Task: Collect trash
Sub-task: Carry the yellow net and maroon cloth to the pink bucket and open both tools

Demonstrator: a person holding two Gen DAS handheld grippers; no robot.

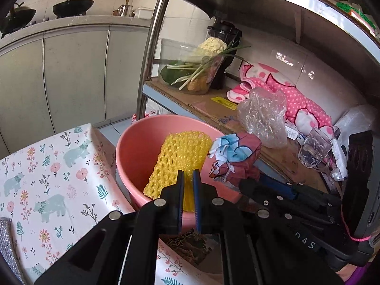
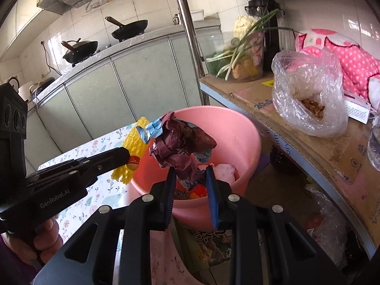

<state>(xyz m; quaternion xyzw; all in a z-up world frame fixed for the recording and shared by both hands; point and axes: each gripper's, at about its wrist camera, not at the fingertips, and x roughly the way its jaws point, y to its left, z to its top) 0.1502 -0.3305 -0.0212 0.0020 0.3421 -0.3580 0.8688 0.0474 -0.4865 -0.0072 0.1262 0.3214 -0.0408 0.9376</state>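
Observation:
A pink plastic basin (image 1: 135, 152) (image 2: 239, 137) stands beside a floral-covered table. My left gripper (image 1: 188, 174) is shut on a yellow foam fruit net (image 1: 180, 156) and holds it over the basin's rim; the net also shows in the right wrist view (image 2: 135, 140). My right gripper (image 2: 191, 173) is shut on a crumpled maroon and blue paper wad (image 2: 180, 144) above the basin; the wad shows in the left wrist view (image 1: 235, 154). Some trash lies at the basin's bottom (image 2: 223, 173).
A shelf (image 1: 213, 109) to the right holds a crumpled clear plastic bag (image 2: 308, 92), a pink dotted cloth (image 1: 296, 99), a glass mug (image 1: 313, 149) and a container of vegetables (image 1: 197, 71). The floral tablecloth (image 1: 47, 171) lies left. Woks sit on the far counter.

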